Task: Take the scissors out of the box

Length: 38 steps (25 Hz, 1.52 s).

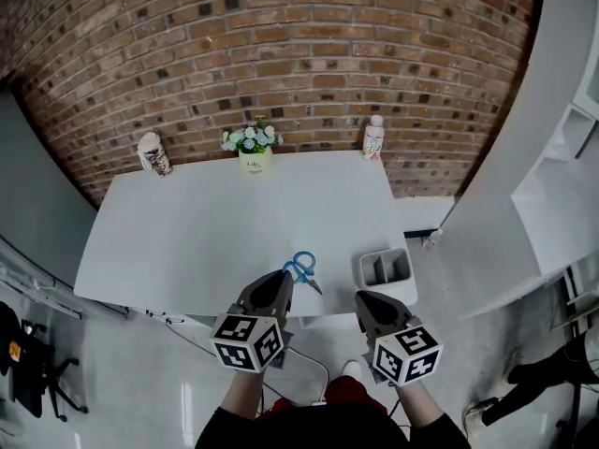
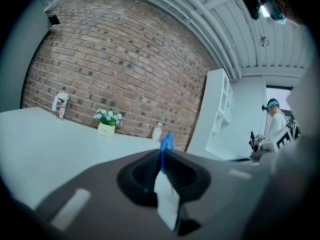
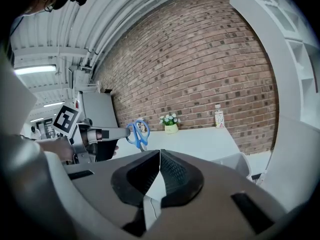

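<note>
- Head view shows the blue-handled metal scissors (image 1: 301, 268) already clear of the small white divided plastic box (image 1: 386, 269). They hang in the air over the front edge of the white rectangular worktop (image 1: 215, 223), just left of the box and apart from it.
- In the left gripper view, the left claw (image 2: 162, 159) is squeezed down to a thin slit on the scissors (image 2: 167, 143), and the blue handle pokes out past its tips.
- In the right gripper view, the same grip appears from the side. The blue loops (image 3: 136, 133) sit right at the tips of the left claw (image 3: 120, 132), and the blades slant downward and away from it.
- The right claw (image 3: 160, 154) has its jaws pressed together with nothing between them. In the head view it (image 1: 361, 297) sits near the front of the box without touching it.
- Step in hand, as I judge it: the lifting-out is done, and the scissors are being carried free of the box.
- What is left is setting them down. That calls for lowering them onto bare worktop well left of the box, blades first, until they lie flat. Only then should the left claw be opened and drawn back.
- The hold looks to be on the handle end alone, so the blades may swing — a slow, level descent would suit.
</note>
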Available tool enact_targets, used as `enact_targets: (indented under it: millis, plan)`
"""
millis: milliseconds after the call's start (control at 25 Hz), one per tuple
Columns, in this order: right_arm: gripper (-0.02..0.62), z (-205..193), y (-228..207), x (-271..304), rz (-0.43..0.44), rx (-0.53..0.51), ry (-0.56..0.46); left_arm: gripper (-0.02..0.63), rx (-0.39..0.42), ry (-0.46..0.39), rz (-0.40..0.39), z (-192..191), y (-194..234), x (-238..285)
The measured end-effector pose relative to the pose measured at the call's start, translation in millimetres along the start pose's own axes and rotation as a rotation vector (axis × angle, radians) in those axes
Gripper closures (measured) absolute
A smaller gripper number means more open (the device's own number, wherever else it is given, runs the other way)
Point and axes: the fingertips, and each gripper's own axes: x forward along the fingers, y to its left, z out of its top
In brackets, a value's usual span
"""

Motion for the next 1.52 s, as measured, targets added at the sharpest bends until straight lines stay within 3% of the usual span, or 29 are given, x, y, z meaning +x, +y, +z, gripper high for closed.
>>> enact_targets:
  millis: [600,1520]
  plan:
    - [0.588,-18.3,48.3,10.3,0.028,-0.025,0.025,0.586,-0.046,0.030,0.021,-32.0,26.6,-49.9]
    - [0.588,-61.1,111.6,5.0,0.005,-0.061,0.083,0.588,-0.060,0.105,-0.022,-78.4,41.5,-106.5]
